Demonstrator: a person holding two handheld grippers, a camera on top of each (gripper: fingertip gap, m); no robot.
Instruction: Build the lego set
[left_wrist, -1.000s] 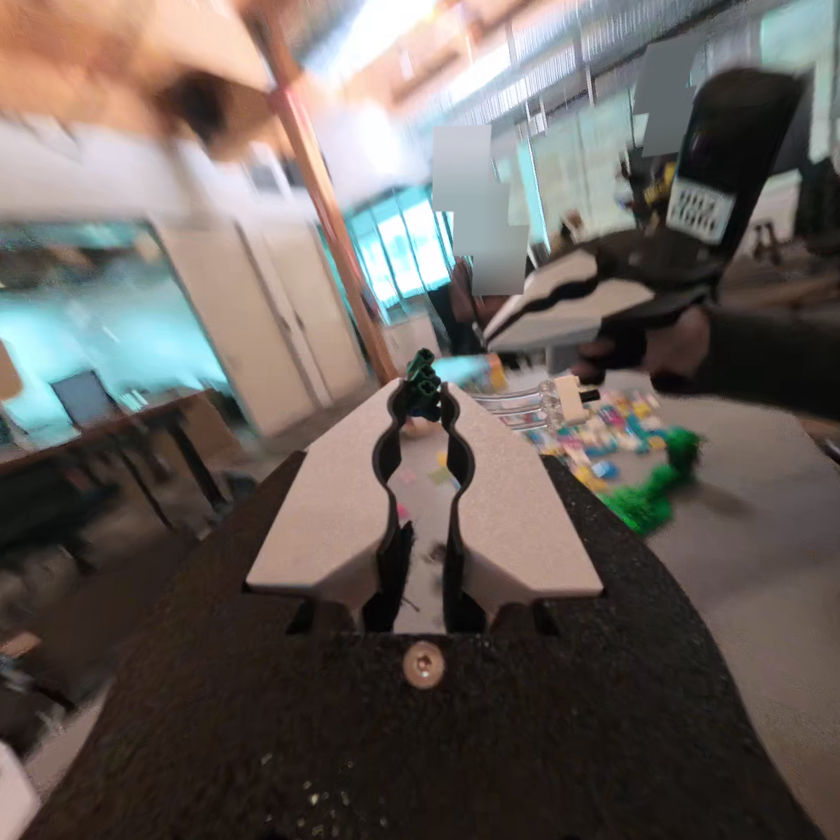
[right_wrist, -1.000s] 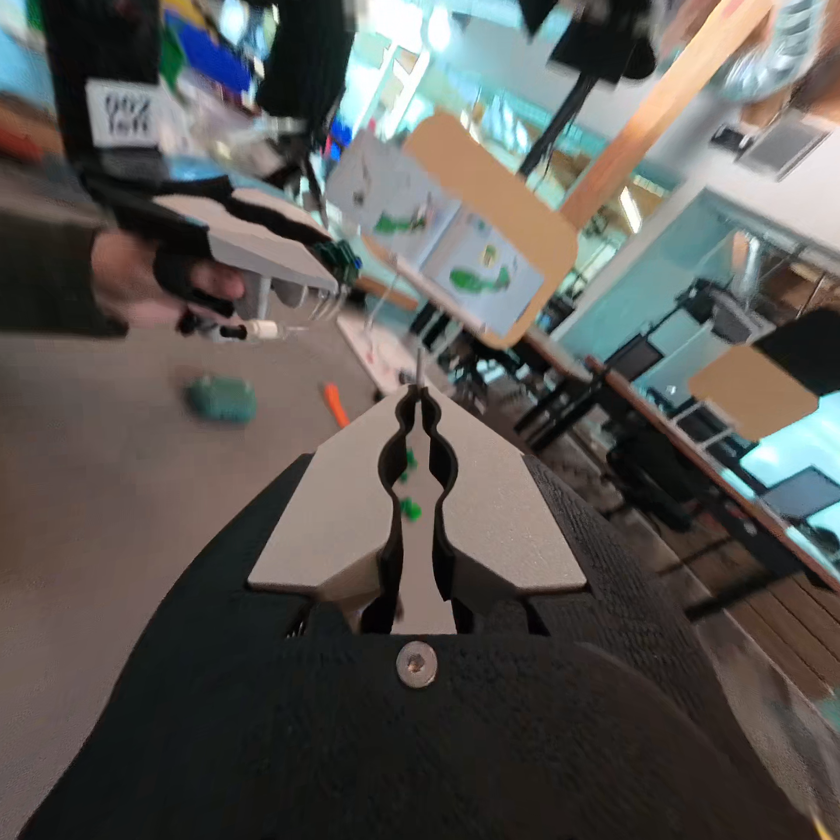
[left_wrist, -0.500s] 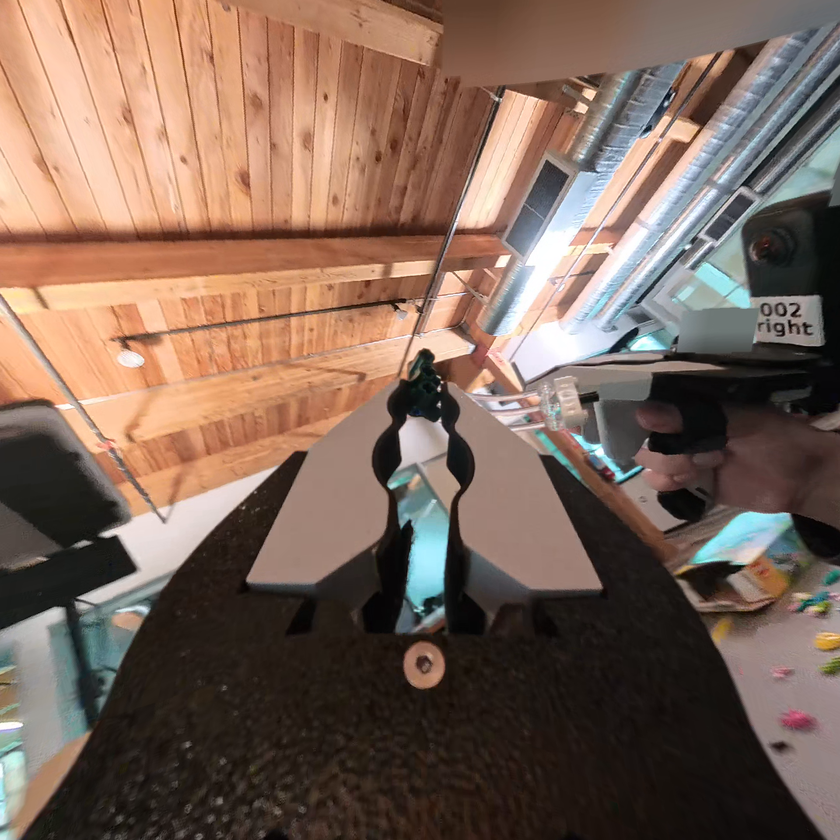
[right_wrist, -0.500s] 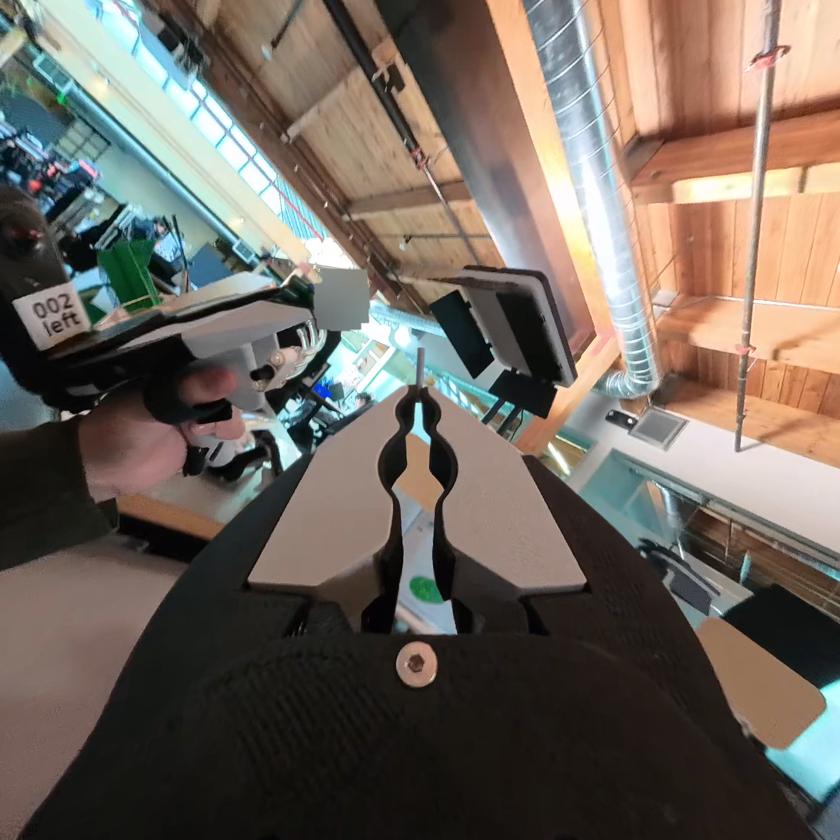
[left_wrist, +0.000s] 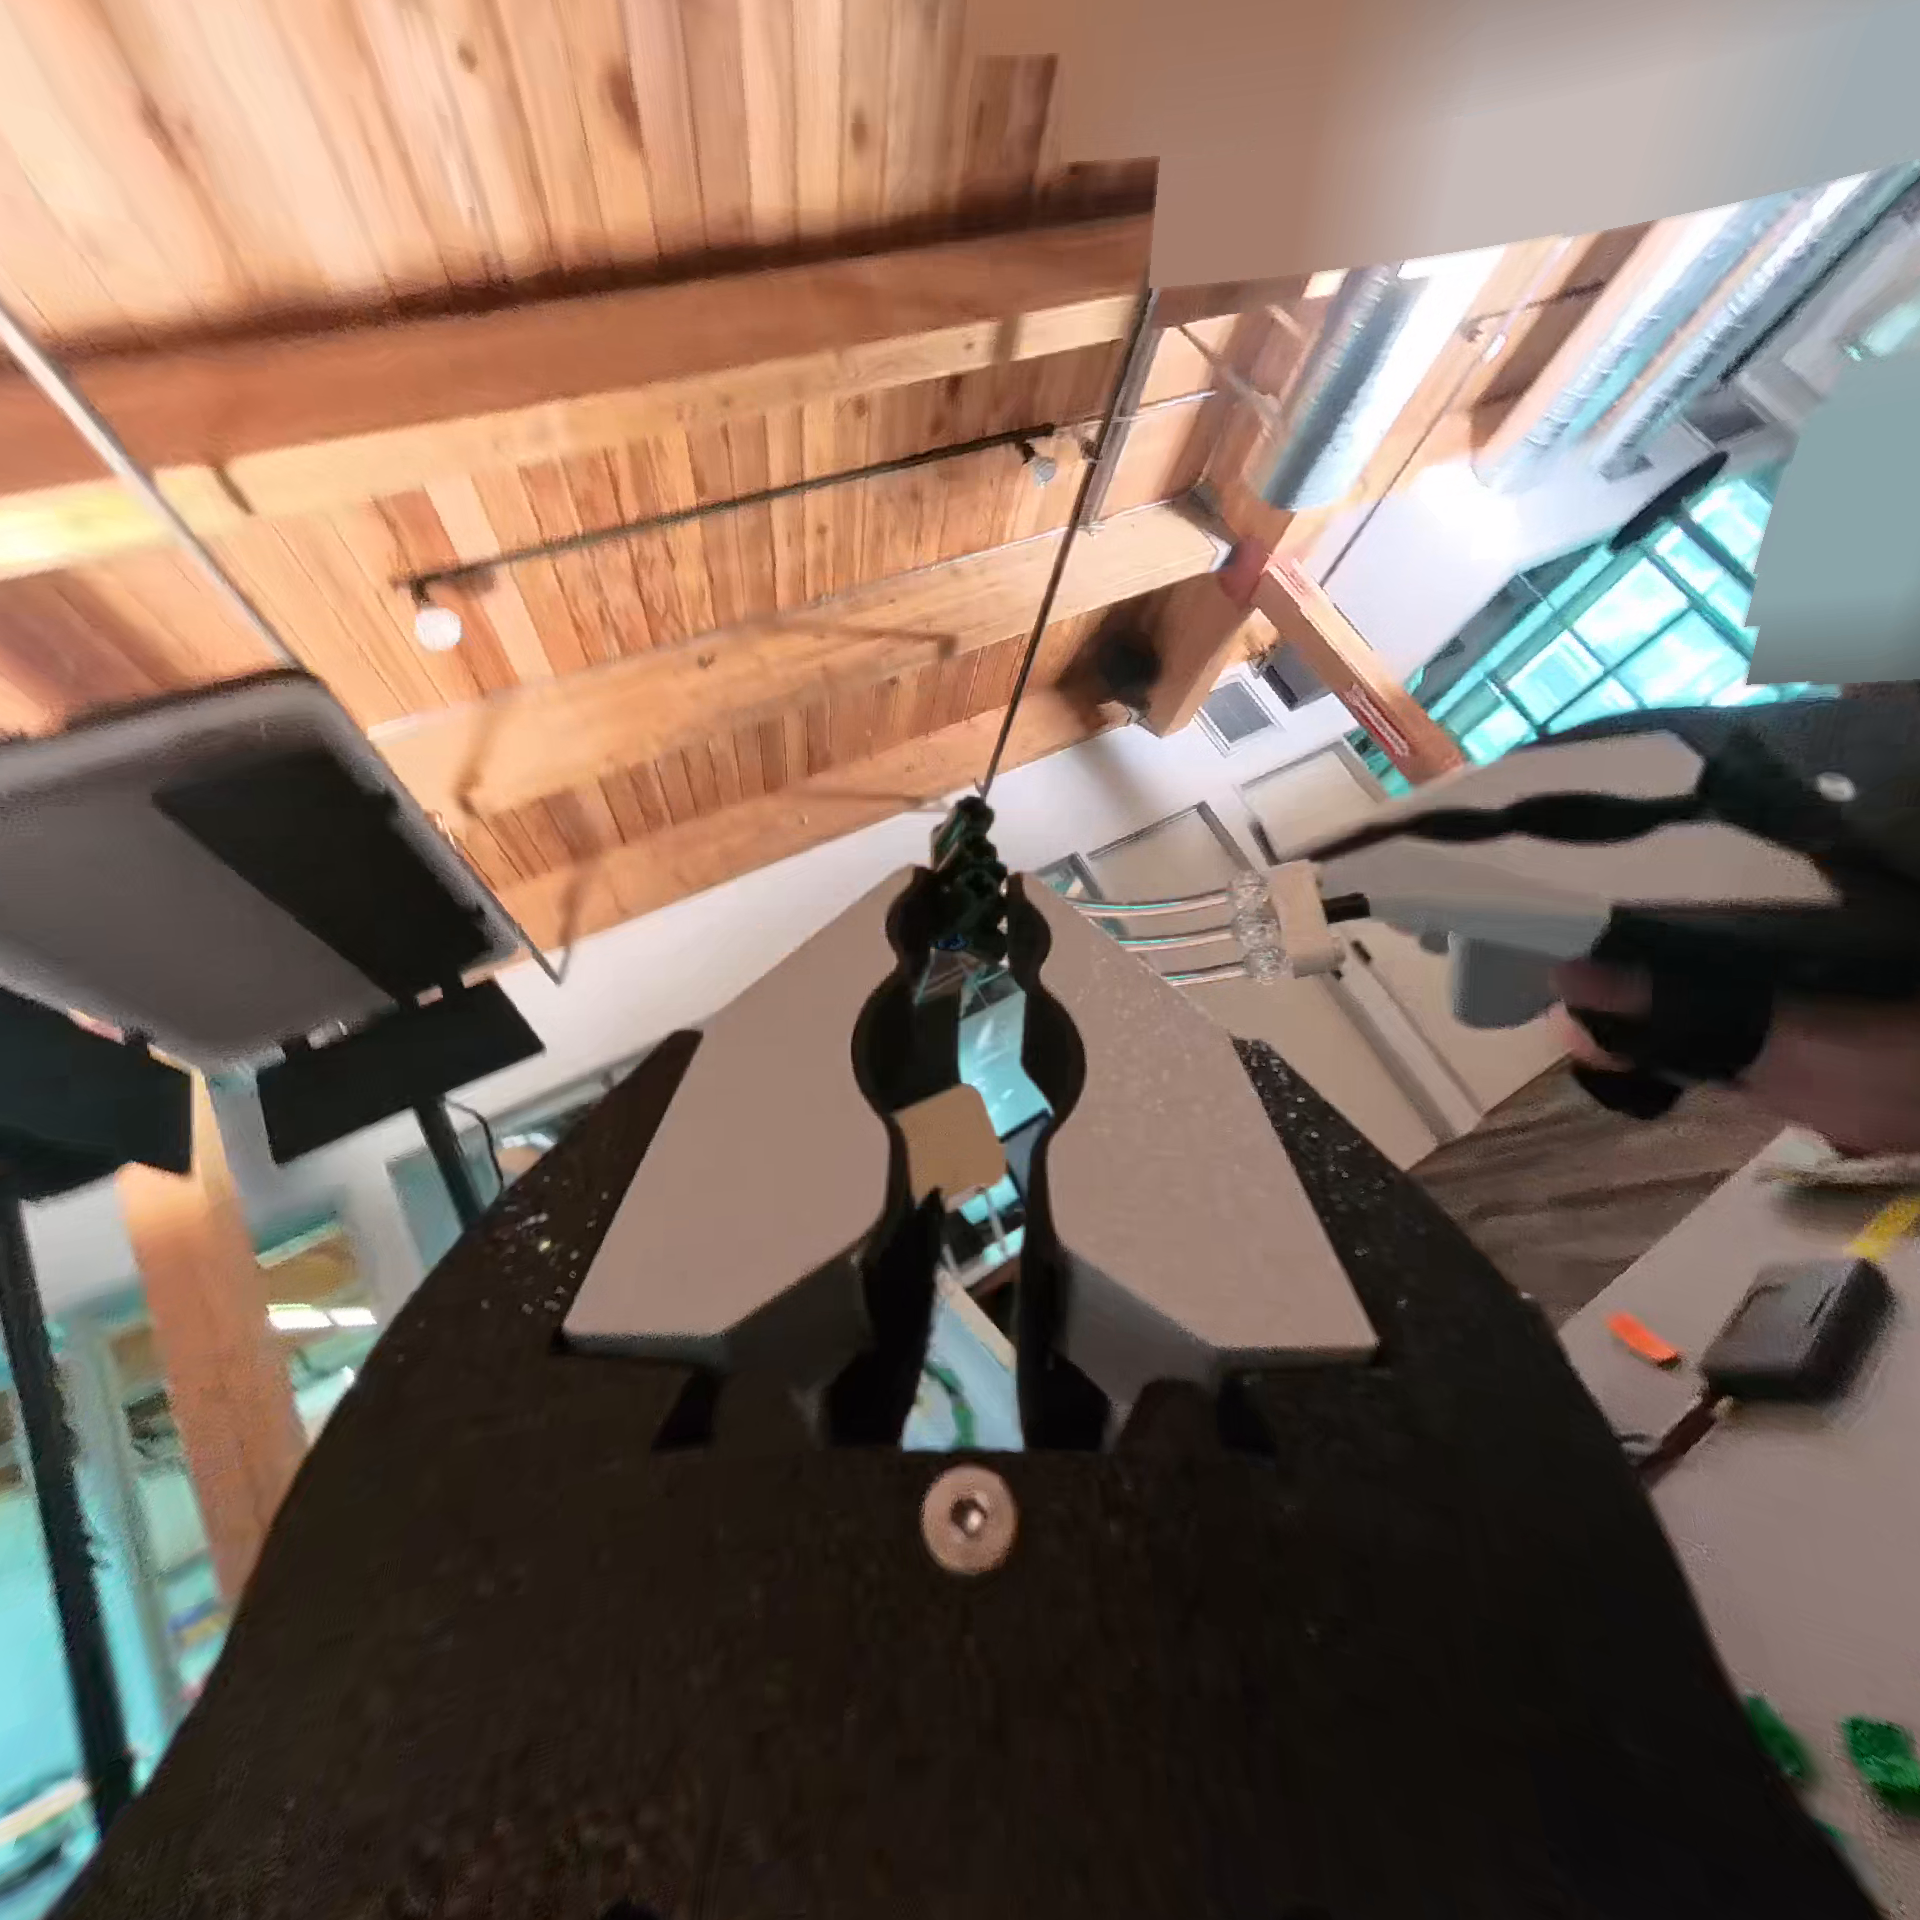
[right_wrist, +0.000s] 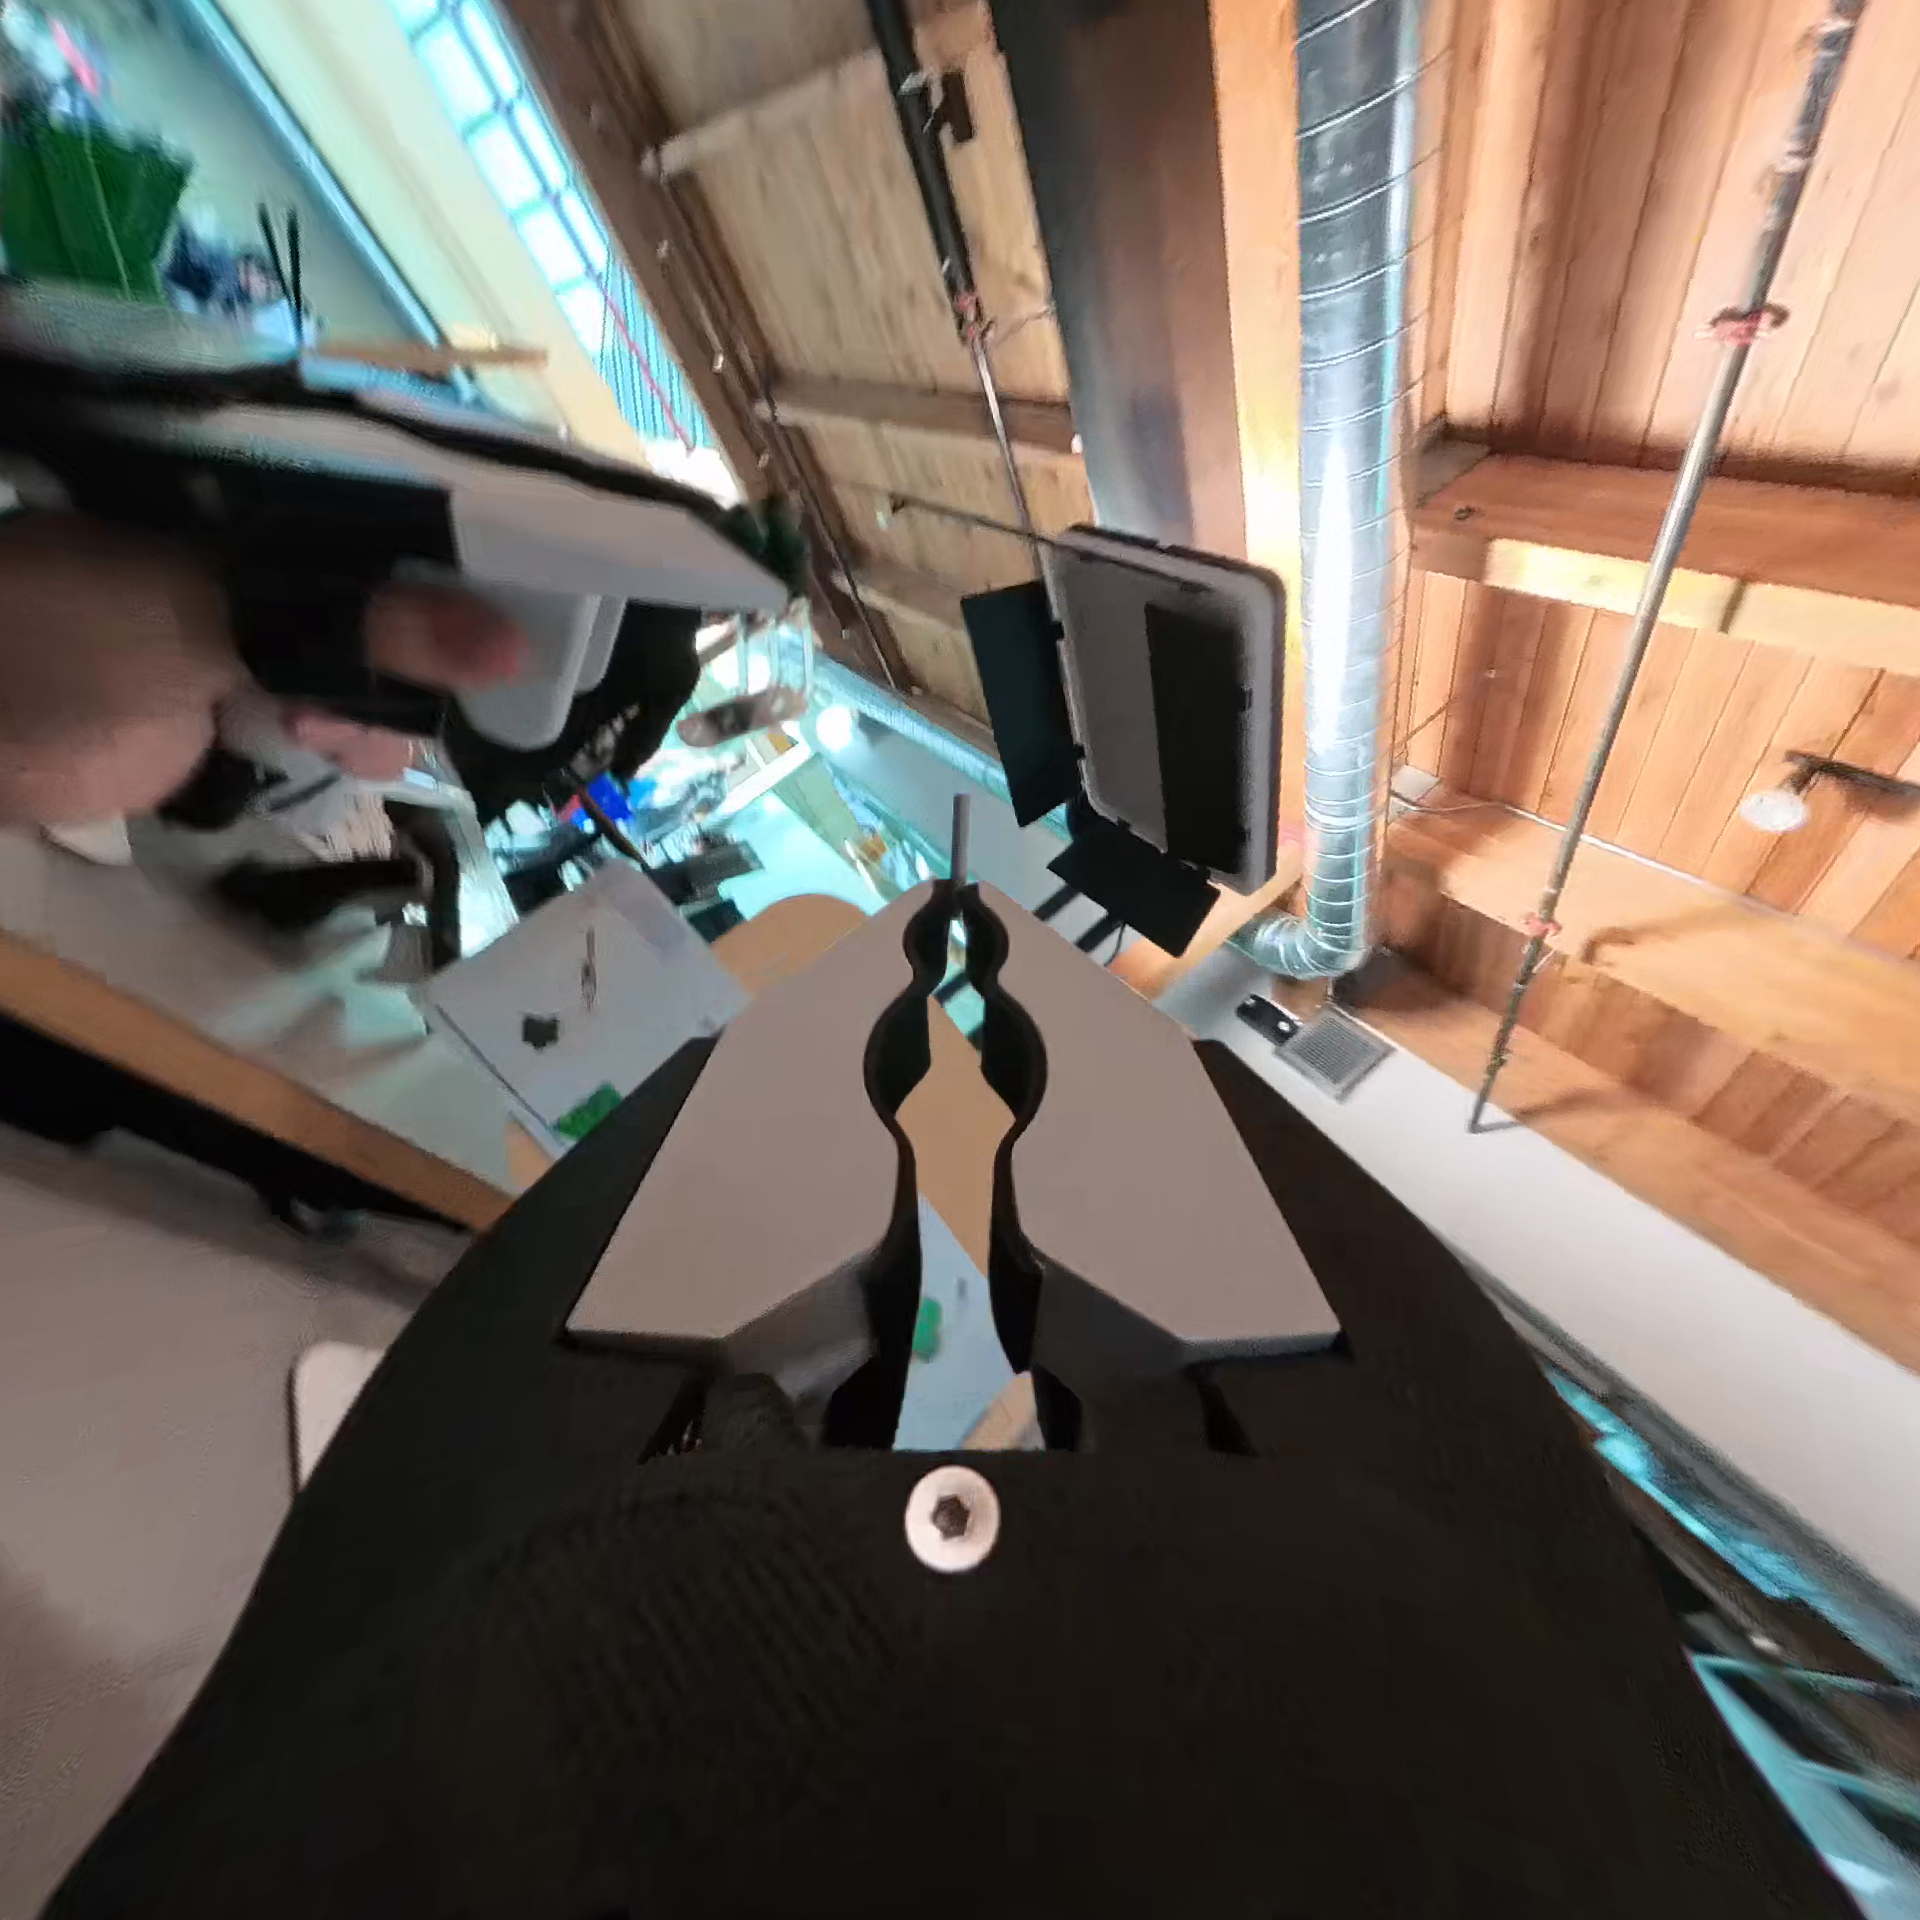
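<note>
Both grippers point up at the wooden ceiling (left_wrist: 623, 343), well above the table (left_wrist: 1766, 1558), probably so their small parts can be lined up in mid-air. The left gripper (left_wrist: 964, 883) pinches a dark green lego piece (left_wrist: 964, 847); only the right wrist view shows the right gripper (right_wrist: 954, 891) nipping a thin grey pin (right_wrist: 961, 836)

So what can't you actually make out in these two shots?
- Left wrist view: dark green piece in the left claw, too small to tell its shape.
- Right wrist view: thin grey pin in the right claw, lower end hidden between the tips.
- Table, cut off by the edge.
</note>
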